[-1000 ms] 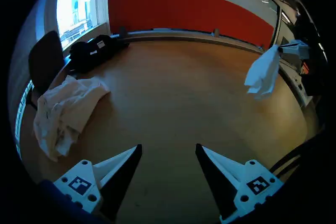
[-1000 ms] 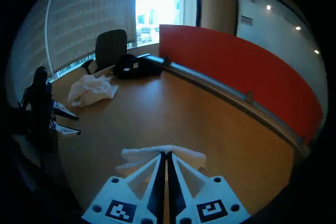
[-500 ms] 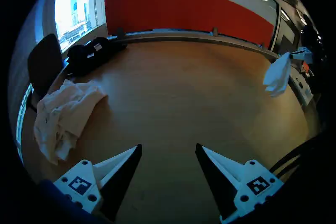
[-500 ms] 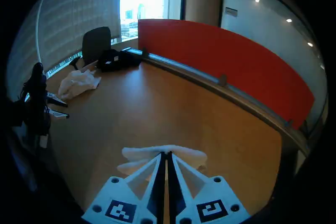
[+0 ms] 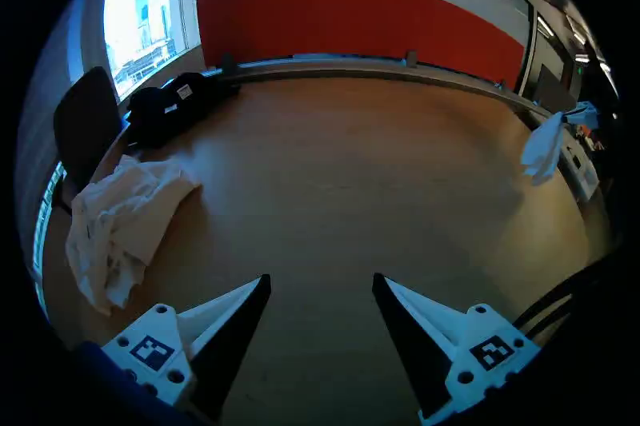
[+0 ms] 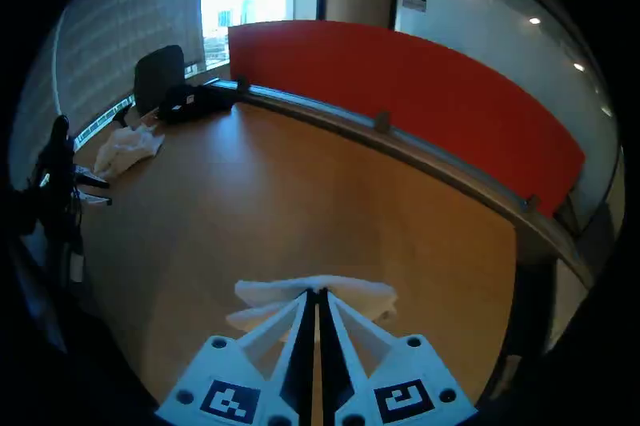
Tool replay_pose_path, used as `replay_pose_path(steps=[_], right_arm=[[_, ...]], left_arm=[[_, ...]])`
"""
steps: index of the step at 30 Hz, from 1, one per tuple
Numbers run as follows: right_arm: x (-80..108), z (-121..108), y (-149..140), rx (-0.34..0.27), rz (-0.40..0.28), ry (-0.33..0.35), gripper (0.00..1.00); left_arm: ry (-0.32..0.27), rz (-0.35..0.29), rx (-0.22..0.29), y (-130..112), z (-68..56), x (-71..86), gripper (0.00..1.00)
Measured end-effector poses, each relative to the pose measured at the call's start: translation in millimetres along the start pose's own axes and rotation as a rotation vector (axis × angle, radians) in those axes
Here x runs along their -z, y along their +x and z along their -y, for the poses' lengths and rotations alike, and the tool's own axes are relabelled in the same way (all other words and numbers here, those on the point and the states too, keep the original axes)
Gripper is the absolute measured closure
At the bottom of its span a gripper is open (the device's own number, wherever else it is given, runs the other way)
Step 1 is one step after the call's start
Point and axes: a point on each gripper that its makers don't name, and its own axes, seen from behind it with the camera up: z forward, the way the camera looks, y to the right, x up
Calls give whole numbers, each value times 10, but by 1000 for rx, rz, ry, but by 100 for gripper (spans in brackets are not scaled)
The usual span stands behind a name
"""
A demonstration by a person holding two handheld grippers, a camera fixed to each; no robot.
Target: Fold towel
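White towel (image 6: pixel 276 292): carrying it, clamped in right gripper (image 6: pixel 318 295), farther away from idle, spread left gripper (image 5: pixel 320 277) across bench (image 5: pixel 336 162); spreading likely coming next.

**Curved wooden surface, two things at one end**

The surface (image 5: pixel 344 178) is a broad sweep of orange-brown wood with a rounded outline. In the left gripper view, a heap of white cloth (image 5: pixel 120 214) lies crumpled on it at the left edge, its folds piled loosely and reaching toward the rim. Beyond the heap, nearer the window corner, a black bag (image 5: pixel 172 102) with a small white tag lies on the wood. A strip of wood shows between the two. A grey rail (image 5: pixel 360 68) runs along the far edge, with a red partition (image 5: pixel 360 22) standing behind it. In the right gripper view, heap and bag sit far off at the left end.
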Motion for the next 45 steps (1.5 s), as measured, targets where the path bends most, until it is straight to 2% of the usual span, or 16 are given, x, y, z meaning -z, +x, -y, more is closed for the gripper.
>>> replay_pose_path(steps=[9, 15, 24, 30, 38, 45], right_arm=[[87, -380, -212, -19, 30, -35, 95], [141, -550, -298, -31, 42, -47, 95], [150, -615, -422, -47, 50, -52, 95], [227, -644, -562, -59, 59, -62, 95], [399, -691, -1098, -96, 122, -95, 95], [487, -692, -1710, -179, 195, -126, 95]], left_arm=[[11, 4, -5, 35, -22, -6, 6], [17, 7, -3, 37, -26, -8, 6], [17, 7, -14, 48, -62, -2, 5], [18, 5, -17, 54, -65, 8, 6], [16, 7, -22, 39, -94, 16, 6], [11, 10, -36, 34, -127, 12, 6]])
